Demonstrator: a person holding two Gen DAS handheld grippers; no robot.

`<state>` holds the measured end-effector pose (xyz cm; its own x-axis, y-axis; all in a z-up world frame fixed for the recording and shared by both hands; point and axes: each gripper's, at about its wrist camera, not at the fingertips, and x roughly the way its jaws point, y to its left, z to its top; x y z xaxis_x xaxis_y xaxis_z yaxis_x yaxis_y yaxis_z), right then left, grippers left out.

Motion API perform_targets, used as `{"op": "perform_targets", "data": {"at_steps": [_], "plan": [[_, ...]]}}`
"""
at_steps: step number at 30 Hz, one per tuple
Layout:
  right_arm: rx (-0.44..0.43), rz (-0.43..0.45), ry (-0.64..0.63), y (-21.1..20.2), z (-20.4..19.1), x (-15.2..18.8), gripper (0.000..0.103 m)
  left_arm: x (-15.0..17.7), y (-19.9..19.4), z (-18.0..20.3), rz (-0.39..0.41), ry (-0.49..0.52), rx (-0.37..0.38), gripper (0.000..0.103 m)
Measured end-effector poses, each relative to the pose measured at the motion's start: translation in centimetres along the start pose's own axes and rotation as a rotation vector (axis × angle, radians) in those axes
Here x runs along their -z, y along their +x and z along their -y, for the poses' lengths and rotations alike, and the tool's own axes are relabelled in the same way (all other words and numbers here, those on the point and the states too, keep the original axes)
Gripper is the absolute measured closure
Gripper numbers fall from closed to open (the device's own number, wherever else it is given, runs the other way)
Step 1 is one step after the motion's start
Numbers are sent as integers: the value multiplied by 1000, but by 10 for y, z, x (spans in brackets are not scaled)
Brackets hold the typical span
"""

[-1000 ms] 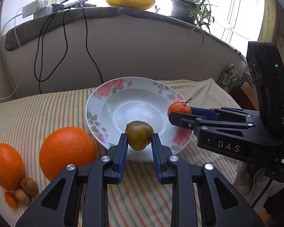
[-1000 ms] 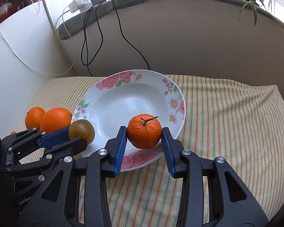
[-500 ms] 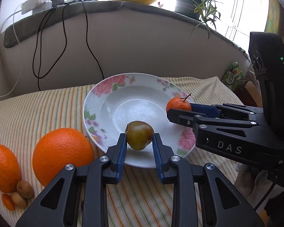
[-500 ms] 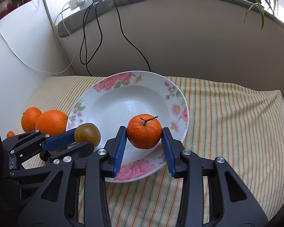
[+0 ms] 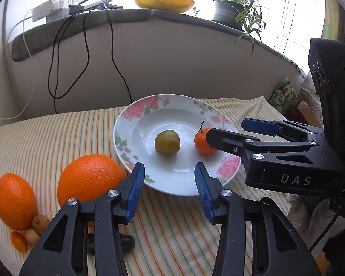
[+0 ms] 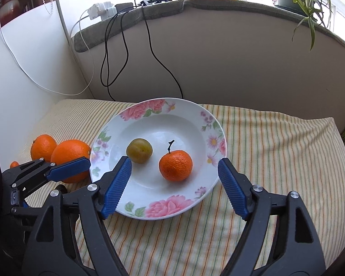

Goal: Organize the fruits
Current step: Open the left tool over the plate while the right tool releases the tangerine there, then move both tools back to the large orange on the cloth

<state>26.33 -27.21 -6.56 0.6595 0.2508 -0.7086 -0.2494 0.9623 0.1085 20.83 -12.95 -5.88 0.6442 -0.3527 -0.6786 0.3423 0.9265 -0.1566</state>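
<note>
A white floral plate (image 5: 135, 126) (image 6: 209, 124) lies on the striped cloth. In it rest a greenish-brown plum (image 5: 167, 142) (image 6: 139, 150) and a small stemmed mandarin (image 5: 203, 141) (image 6: 175, 165), side by side and apart. My left gripper (image 5: 168, 174) is open and empty at the plate's near rim, short of the plum. My right gripper (image 6: 174, 174) is open and empty, with its fingers on either side of the mandarin and clear of it. It also shows in the left wrist view (image 5: 227, 130) at the plate's right.
Two large oranges (image 5: 89, 179) (image 5: 13, 200) lie left of the plate, with small brown fruits (image 5: 40, 222) and a kumquat (image 5: 18, 241) by them. A dark object (image 5: 124, 243) lies under my left gripper. Black cables (image 5: 85, 55) hang down the back wall. A plant (image 5: 237, 11) stands on the sill.
Both grippers have opened and let go: the plum and the mandarin now rest in the plate. Both grippers have drawn back a little toward the plate's near rim.
</note>
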Motion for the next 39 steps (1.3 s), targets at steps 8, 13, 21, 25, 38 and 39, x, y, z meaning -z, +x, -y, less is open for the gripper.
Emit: {"op": "perform_targets", "data": {"at_steps": [8, 13, 21, 25, 38, 39], "plan": [[12, 37, -2, -21, -12, -1, 12, 5, -22, -7, 32, -17, -24, 49], [13, 54, -5, -31, -22, -3, 12, 9, -38, -12, 50, -18, -54, 42], [18, 74, -31, -45, -44, -2, 8, 16, -66, -21, 90, -25, -97, 38], [0, 80, -45, -51, -56, -2, 8, 22, -79, -30, 109, -41, -109, 35], [-58, 78, -172, -44, -120, -7, 7, 49, -106, -99, 120, -175, -162, 35], [-69, 63, -181, -40, -126, -8, 7, 51, -107, -105, 118, -185, -165, 35]]}}
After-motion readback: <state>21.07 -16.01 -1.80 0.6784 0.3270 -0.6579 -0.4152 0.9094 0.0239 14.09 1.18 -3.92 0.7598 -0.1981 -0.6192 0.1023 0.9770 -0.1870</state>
